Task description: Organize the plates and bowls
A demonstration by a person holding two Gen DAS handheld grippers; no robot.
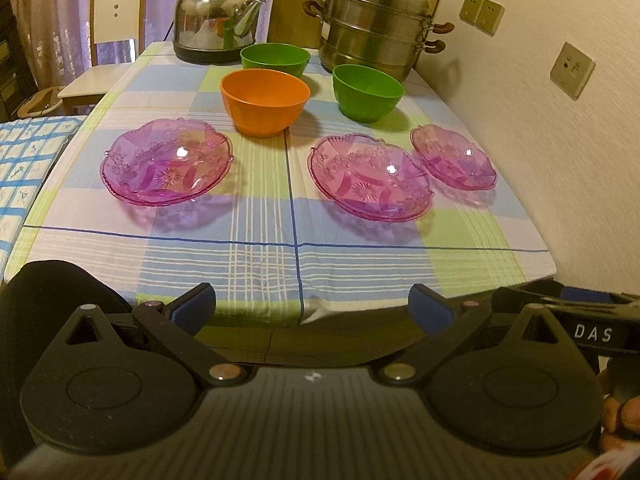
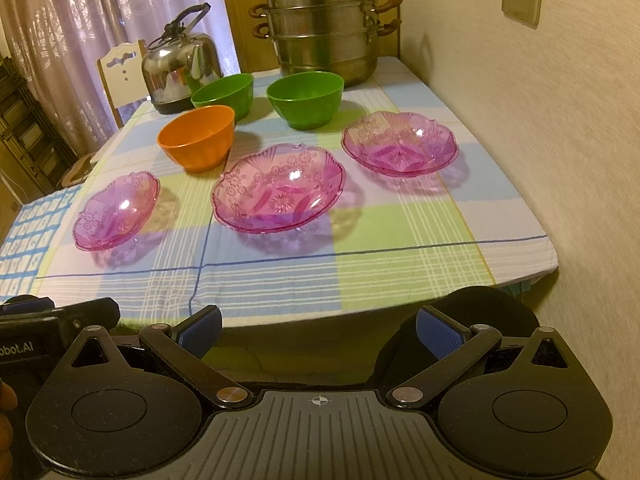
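Observation:
Three clear pink plates lie in a row on the checked tablecloth: left plate, middle plate, right plate. Behind them stand an orange bowl and two green bowls. My left gripper hangs open before the table's near edge, holding nothing. My right gripper is likewise open and empty, short of the near edge.
A steel kettle and a stacked steel steamer pot stand at the table's far end. A wall with sockets runs along the right. A chair and a blue-patterned cloth are at the left.

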